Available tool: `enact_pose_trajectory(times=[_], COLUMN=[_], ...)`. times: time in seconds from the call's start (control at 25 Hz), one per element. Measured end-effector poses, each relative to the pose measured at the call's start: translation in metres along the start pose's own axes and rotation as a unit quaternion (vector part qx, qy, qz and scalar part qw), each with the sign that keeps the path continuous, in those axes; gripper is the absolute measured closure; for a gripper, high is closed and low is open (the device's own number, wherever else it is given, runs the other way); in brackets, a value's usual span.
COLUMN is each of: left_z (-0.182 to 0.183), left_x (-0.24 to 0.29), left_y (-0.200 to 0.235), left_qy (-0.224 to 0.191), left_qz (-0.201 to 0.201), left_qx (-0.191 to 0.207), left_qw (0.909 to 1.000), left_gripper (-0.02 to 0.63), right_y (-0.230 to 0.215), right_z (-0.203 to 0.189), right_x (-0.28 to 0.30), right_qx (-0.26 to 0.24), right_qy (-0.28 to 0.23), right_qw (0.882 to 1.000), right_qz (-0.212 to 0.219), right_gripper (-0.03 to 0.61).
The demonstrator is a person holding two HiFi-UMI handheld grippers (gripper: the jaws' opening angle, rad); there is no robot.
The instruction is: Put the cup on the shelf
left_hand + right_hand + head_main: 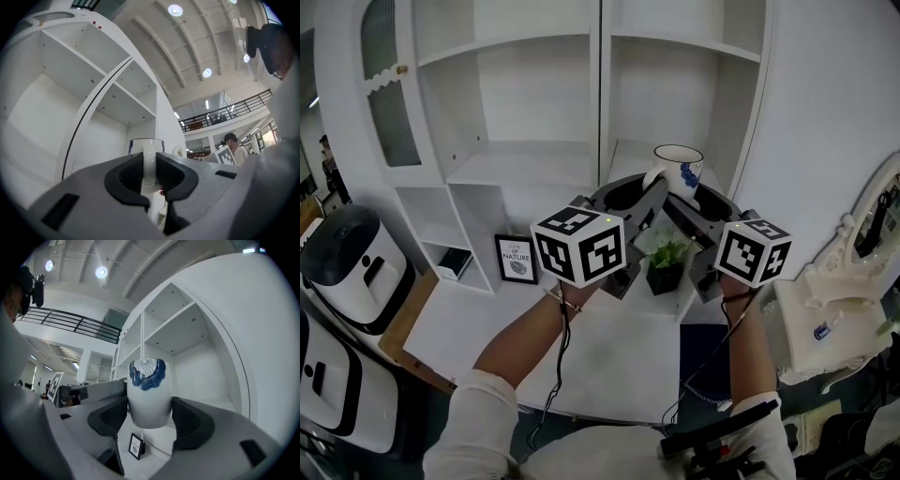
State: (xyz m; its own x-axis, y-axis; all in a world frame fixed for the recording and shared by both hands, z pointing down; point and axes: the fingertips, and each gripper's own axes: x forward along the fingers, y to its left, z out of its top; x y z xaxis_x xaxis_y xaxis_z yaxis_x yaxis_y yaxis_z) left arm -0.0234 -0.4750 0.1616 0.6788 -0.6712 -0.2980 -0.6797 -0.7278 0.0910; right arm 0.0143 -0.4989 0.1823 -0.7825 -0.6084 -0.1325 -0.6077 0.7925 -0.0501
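Observation:
A white cup (677, 169) with a blue flower pattern is held up in front of the white shelf unit (525, 155), level with its middle right compartment. My left gripper (645, 195) is shut on the cup's handle (149, 166), which stands upright between its dark pads. From the other side, my right gripper (696, 204) is shut on the cup's round body (147, 397). In the right gripper view the blue pattern faces the camera and the pads press both flanks. The cup is upright and touches no shelf board.
Below the cup, a small potted plant (666, 262) and a framed print (517, 259) stand on the white desk (581, 337). A white appliance (352, 267) sits at the left, an ornate white stand (853, 272) at the right. A person (233, 140) stands far behind.

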Motion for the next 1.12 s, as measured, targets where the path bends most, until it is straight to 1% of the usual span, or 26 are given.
enact_pose_trajectory(times=[0.08, 0.2, 0.36, 0.52, 0.76, 0.88, 1.04, 1.08, 1.12], left_z=[0.002, 0.005, 0.009, 0.010, 0.006, 0.005, 0.005, 0.005, 0.005], left_x=[0.004, 0.008, 0.018, 0.025, 0.035, 0.042, 0.051, 0.053, 0.055], left_y=[0.005, 0.009, 0.017, 0.025, 0.034, 0.040, 0.043, 0.043, 0.043], left_qy=[-0.002, -0.001, 0.001, 0.006, 0.010, 0.012, 0.015, 0.016, 0.016], left_qz=[0.001, 0.005, 0.022, 0.034, 0.064, 0.079, 0.088, 0.089, 0.090], left_qx=[-0.005, 0.002, 0.013, 0.017, 0.013, 0.010, 0.012, 0.013, 0.013], left_qw=[1.0000, 1.0000, 0.9997, 0.9993, 0.9978, 0.9968, 0.9960, 0.9958, 0.9957], left_gripper=[0.552, 0.552, 0.553, 0.553, 0.552, 0.552, 0.552, 0.552, 0.552], right_y=[-0.004, -0.008, -0.020, -0.032, -0.043, -0.046, -0.050, -0.051, -0.051], right_z=[0.003, 0.005, 0.006, 0.003, -0.004, -0.009, -0.023, -0.029, -0.035], right_x=[0.004, 0.008, 0.002, -0.009, -0.024, -0.032, -0.045, -0.047, -0.049], right_qx=[0.002, 0.017, 0.038, 0.052, 0.024, 0.020, 0.019, 0.021, 0.024], right_qy=[-0.004, -0.009, -0.021, -0.027, -0.012, -0.009, -0.007, -0.005, -0.002], right_qw=[1.000, 1.000, 0.999, 0.997, 0.996, 0.995, 0.994, 0.993, 0.993], right_qz=[-0.003, -0.008, -0.031, -0.042, -0.085, -0.098, -0.111, -0.114, -0.117], right_gripper=[0.268, 0.268, 0.268, 0.268, 0.268, 0.268, 0.272, 0.283, 0.309])
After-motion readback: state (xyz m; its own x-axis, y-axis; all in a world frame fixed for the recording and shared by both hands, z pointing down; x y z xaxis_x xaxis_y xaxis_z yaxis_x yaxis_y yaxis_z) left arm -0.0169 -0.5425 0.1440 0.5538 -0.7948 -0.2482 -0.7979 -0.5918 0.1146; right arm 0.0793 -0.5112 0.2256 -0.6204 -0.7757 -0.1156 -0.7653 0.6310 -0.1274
